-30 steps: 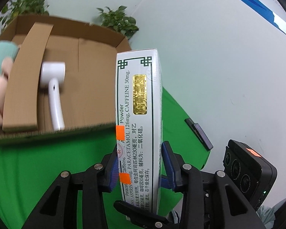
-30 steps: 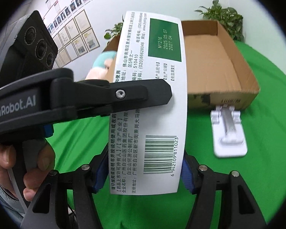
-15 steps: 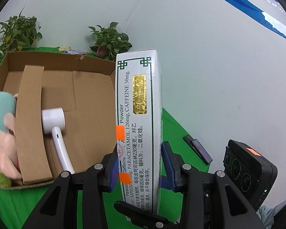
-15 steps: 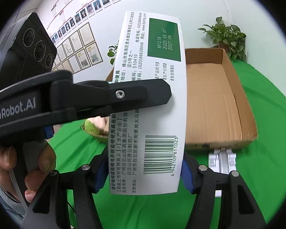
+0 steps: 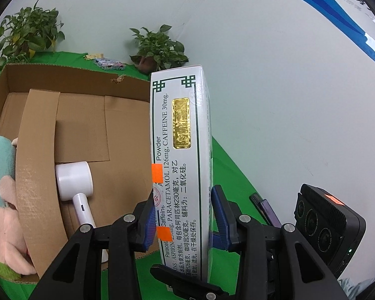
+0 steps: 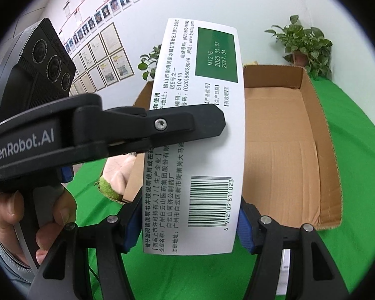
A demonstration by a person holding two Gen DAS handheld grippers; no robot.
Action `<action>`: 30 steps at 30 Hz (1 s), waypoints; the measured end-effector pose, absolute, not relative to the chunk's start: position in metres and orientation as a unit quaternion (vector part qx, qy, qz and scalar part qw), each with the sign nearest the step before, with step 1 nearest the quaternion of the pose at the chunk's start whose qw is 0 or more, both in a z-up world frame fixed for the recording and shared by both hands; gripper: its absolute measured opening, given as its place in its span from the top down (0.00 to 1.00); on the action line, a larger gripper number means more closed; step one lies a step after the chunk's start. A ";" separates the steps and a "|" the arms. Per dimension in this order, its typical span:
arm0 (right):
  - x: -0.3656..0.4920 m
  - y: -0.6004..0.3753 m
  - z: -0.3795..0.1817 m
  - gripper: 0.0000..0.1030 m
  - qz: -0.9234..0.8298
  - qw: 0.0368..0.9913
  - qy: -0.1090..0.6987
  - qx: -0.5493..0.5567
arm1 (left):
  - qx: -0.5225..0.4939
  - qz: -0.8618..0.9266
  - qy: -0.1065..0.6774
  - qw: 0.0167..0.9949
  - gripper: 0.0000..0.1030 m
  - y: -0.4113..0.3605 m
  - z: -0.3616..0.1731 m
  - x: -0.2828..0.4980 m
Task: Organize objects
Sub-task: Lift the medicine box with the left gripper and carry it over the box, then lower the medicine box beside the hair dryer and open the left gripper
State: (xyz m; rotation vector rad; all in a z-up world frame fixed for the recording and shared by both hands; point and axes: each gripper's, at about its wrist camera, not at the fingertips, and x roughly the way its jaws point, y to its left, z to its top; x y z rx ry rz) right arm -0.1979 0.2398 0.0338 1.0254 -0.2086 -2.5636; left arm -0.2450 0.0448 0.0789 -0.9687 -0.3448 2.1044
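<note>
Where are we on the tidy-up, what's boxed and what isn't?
Done: a white handheld device lies in the cardboard box, and a plush toy sits at its left end. In hand: both tongs, left and right, are shut on the medicine box, held up in front of the cardboard box. Left: placing it.

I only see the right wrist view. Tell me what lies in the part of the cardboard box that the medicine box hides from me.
Observer: A white handled device lies on the floor of the cardboard box, its handle toward the near wall.
Operator: Report how the left hand-held gripper grips the medicine box.
Observer: The left hand-held gripper clamps its blue pads on the two broad faces of the medicine box, near its lower end.
Operator: Name anything on the cloth to the right of it.
Observer: A dark phone-like slab lies on the green cloth.
</note>
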 end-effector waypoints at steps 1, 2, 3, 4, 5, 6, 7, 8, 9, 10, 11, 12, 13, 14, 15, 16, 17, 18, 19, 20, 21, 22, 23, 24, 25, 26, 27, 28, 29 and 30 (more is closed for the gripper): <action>-0.201 0.240 0.032 0.40 -0.908 0.187 -0.074 0.368 | -0.384 0.827 -0.137 0.386 0.63 0.045 0.076 -0.250; -0.206 0.240 0.029 0.40 -0.905 0.189 -0.074 0.373 | -0.390 0.826 -0.141 0.381 0.63 0.045 0.070 -0.257; -0.210 0.241 0.027 0.40 -0.902 0.192 -0.076 0.378 | -0.394 0.825 -0.143 0.379 0.63 0.044 0.066 -0.258; -0.213 0.241 0.025 0.40 -0.900 0.194 -0.077 0.383 | -0.397 0.825 -0.144 0.376 0.63 0.044 0.061 -0.259; -0.219 0.243 0.021 0.40 -0.897 0.197 -0.079 0.388 | -0.401 0.824 -0.145 0.373 0.63 0.045 0.056 -0.264; -0.224 0.244 0.018 0.40 -0.894 0.199 -0.081 0.393 | -0.405 0.823 -0.145 0.369 0.63 0.045 0.052 -0.270; -0.228 0.245 0.015 0.40 -0.891 0.201 -0.084 0.398 | -0.408 0.823 -0.145 0.367 0.63 0.046 0.047 -0.273; -0.233 0.246 0.012 0.40 -0.889 0.203 -0.085 0.403 | -0.412 0.822 -0.146 0.365 0.63 0.047 0.043 -0.274; -0.236 0.247 0.009 0.40 -0.886 0.204 -0.087 0.406 | -0.417 0.821 -0.147 0.361 0.63 0.049 0.037 -0.282; -0.240 0.249 0.006 0.40 -0.884 0.206 -0.089 0.410 | -0.420 0.820 -0.147 0.359 0.63 0.050 0.033 -0.286; -0.243 0.250 0.002 0.40 -0.882 0.208 -0.091 0.413 | -0.425 0.820 -0.147 0.355 0.63 0.051 0.029 -0.290; -0.246 0.251 -0.001 0.40 -0.879 0.210 -0.094 0.417 | -0.429 0.819 -0.146 0.352 0.63 0.053 0.025 -0.294; -0.249 0.252 -0.005 0.40 -0.876 0.212 -0.098 0.421 | -0.432 0.819 -0.145 0.349 0.63 0.054 0.020 -0.298; -0.253 0.255 -0.009 0.40 -0.873 0.215 -0.103 0.426 | -0.439 0.818 -0.143 0.344 0.64 0.056 0.014 -0.304; -0.257 0.256 -0.013 0.40 -0.870 0.217 -0.106 0.430 | -0.443 0.817 -0.142 0.341 0.64 0.058 0.010 -0.307; -0.260 0.259 -0.018 0.40 -0.866 0.220 -0.111 0.435 | -0.447 0.816 -0.139 0.339 0.64 0.059 0.005 -0.310; -0.263 0.261 -0.023 0.40 -0.862 0.222 -0.116 0.441 | -0.455 0.815 -0.136 0.333 0.64 0.062 -0.001 -0.314; -0.266 0.263 -0.028 0.40 -0.858 0.224 -0.121 0.447 | -0.460 0.814 -0.133 0.329 0.64 0.064 -0.005 -0.316; -0.269 0.264 -0.033 0.40 -0.854 0.226 -0.125 0.452 | -0.467 0.812 -0.131 0.325 0.64 0.067 -0.011 -0.320; -0.271 0.267 -0.039 0.40 -0.849 0.227 -0.130 0.458 | -0.473 0.810 -0.129 0.321 0.64 0.068 -0.015 -0.322; -0.274 0.269 -0.045 0.40 -0.845 0.229 -0.136 0.464 | -0.479 0.809 -0.126 0.317 0.64 0.071 -0.020 -0.325; -0.276 0.270 -0.049 0.40 -0.842 0.230 -0.140 0.468 | -0.484 0.808 -0.123 0.314 0.64 0.073 -0.024 -0.327; -0.278 0.272 -0.055 0.40 -0.837 0.231 -0.145 0.474 | -0.492 0.805 -0.120 0.309 0.64 0.075 -0.031 -0.331; -0.280 0.274 -0.059 0.40 -0.834 0.232 -0.149 0.478 | -0.497 0.803 -0.120 0.307 0.64 0.076 -0.033 -0.333; -0.281 0.275 -0.063 0.40 -0.831 0.231 -0.152 0.483 | -0.503 0.801 -0.119 0.304 0.63 0.078 -0.038 -0.336; -0.282 0.276 -0.068 0.40 -0.828 0.230 -0.154 0.488 | -0.508 0.799 -0.117 0.301 0.63 0.080 -0.042 -0.338; -0.283 0.277 -0.071 0.40 -0.826 0.229 -0.155 0.491 | -0.513 0.797 -0.117 0.297 0.62 0.081 -0.046 -0.340; -0.283 0.276 -0.073 0.40 -0.826 0.226 -0.152 0.493 | -0.515 0.796 -0.119 0.295 0.62 0.080 -0.049 -0.342; -0.284 0.275 -0.074 0.39 -0.827 0.223 -0.146 0.495 | -0.518 0.794 -0.122 0.293 0.62 0.080 -0.052 -0.345; -0.284 0.274 -0.076 0.40 -0.827 0.222 -0.144 0.496 | -0.521 0.793 -0.123 0.291 0.61 0.079 -0.054 -0.347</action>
